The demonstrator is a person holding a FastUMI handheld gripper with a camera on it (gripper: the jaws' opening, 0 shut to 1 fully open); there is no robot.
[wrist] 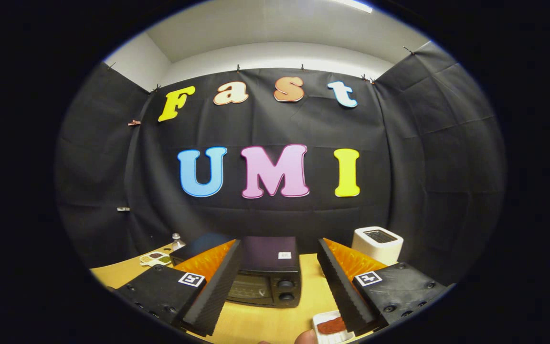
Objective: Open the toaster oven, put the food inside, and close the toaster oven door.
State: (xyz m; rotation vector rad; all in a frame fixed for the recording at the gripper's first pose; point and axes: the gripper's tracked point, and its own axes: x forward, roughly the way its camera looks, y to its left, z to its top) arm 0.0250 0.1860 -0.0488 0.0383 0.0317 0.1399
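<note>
Hovering with my fingers spread wide and empty, I face the closed toaster oven beyond them on the desk, food tray near right; next comes opening its door.

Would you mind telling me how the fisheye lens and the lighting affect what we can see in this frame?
In the gripper view, the fisheye bends the wall and the table edge into curves; the open gripper looms large, fingers apart and holding nothing, while the toaster oven beyond looks small; a ceiling light glares overhead; the oven's front is dim; everything reads fairly sharp.
</note>
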